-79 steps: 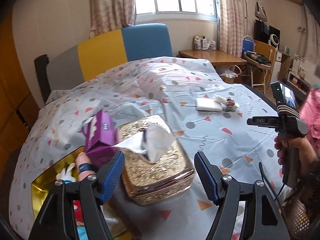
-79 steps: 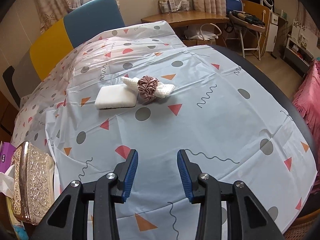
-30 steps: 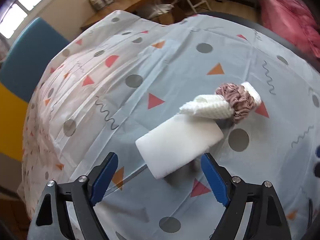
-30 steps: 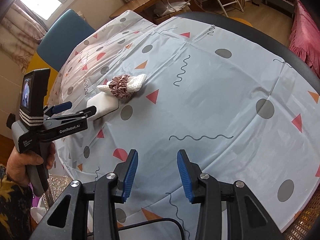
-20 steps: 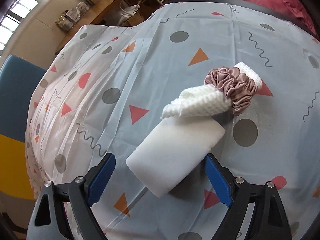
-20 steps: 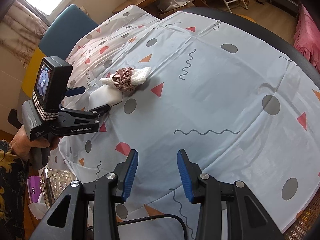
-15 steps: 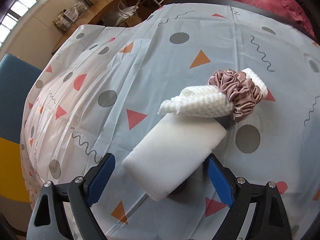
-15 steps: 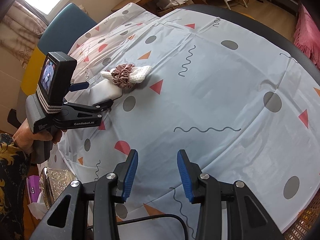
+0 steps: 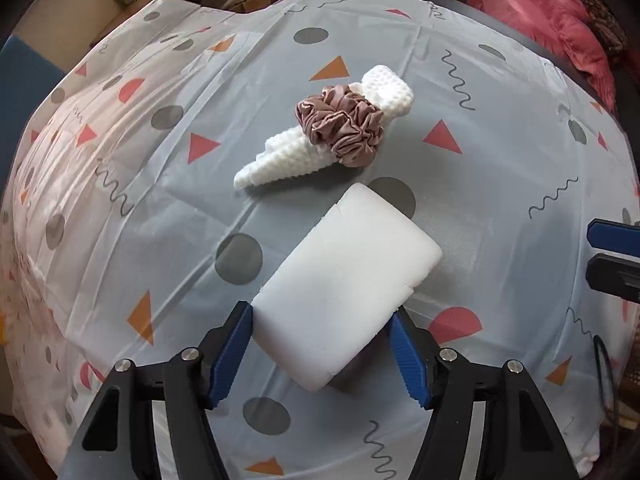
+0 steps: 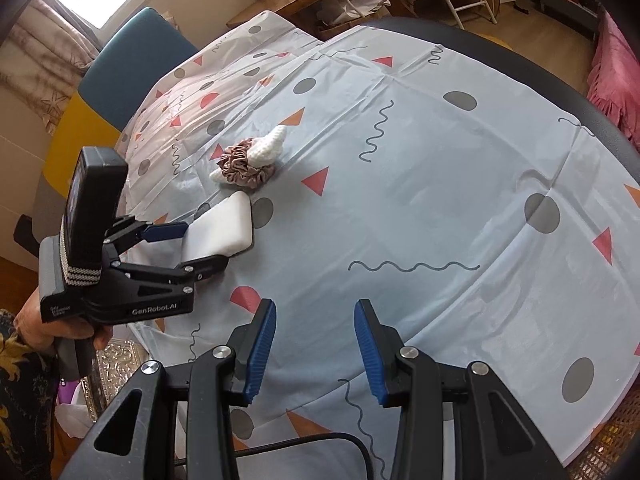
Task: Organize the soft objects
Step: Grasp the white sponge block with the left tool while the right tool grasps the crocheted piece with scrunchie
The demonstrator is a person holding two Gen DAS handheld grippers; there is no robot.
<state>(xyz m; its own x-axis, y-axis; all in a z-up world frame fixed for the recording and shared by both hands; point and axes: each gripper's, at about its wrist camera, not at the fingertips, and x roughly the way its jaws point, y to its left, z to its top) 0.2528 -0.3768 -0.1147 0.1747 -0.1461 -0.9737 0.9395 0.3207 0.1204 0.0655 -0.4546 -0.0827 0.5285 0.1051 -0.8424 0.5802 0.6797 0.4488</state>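
A white sponge block [image 9: 348, 276] lies on the patterned tablecloth [image 9: 480, 184]. My left gripper [image 9: 320, 344] has its blue fingers on both sides of the sponge's near end, touching it; the same shows in the right wrist view [image 10: 196, 244], where the sponge [image 10: 224, 228] sits between them. Beyond it lies a rolled white knitted cloth [image 9: 288, 156] with a mauve scrunchie [image 9: 344, 124] around it, also in the right wrist view [image 10: 244, 166]. My right gripper [image 10: 316, 344] is open and empty above the tablecloth, nearer the table's front.
A gold embossed tissue box [image 10: 112, 364] and a purple pack [image 10: 66, 394] sit at the table's left edge below my left hand. A blue and yellow chair [image 10: 132, 64] stands behind the table. A pink fabric [image 9: 560, 12] lies off the far right edge.
My left gripper swung from the tissue box to the sponge, moved in over it and narrowed its jaws onto the sponge's sides. The sponge has shifted off the knitted roll. My right gripper stayed open.
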